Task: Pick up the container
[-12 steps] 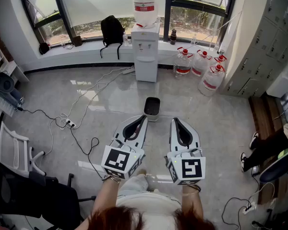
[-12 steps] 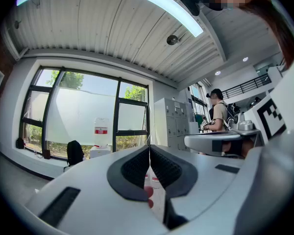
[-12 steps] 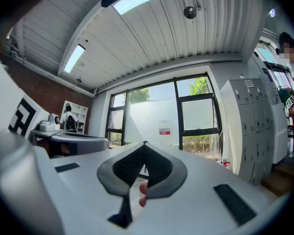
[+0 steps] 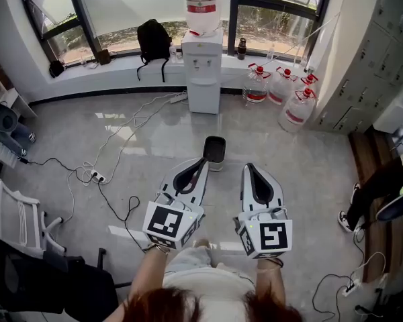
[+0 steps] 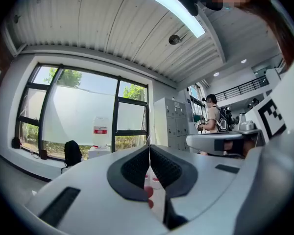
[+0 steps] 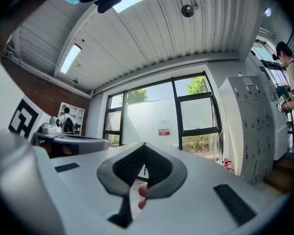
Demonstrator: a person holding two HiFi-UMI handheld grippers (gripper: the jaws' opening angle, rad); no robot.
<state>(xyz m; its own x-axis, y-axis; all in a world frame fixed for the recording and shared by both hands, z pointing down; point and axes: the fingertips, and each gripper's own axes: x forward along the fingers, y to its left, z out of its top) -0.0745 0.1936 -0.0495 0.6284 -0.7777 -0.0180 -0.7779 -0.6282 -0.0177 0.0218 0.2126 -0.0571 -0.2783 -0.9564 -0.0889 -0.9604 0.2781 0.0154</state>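
left gripper [image 4: 203,162]: jaws pressed together, nothing between them, held up off the floor [image 4: 141,146]
right gripper [image 4: 248,168]: jaws pressed together, empty, just beside the left gripper
container [image 4: 213,151]: dark, open-topped, on floor in front of water dispenser [image 4: 204,72], just past left gripper tip in head view, not gripped
water jugs [image 4: 282,89]: on floor right of dispenser

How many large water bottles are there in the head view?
5. The top bottle sits upside down on the water dispenser at the window. Four stand on the floor to its right: left bottle, middle bottle, front bottle, back bottle, partly hidden. Others may stand behind.
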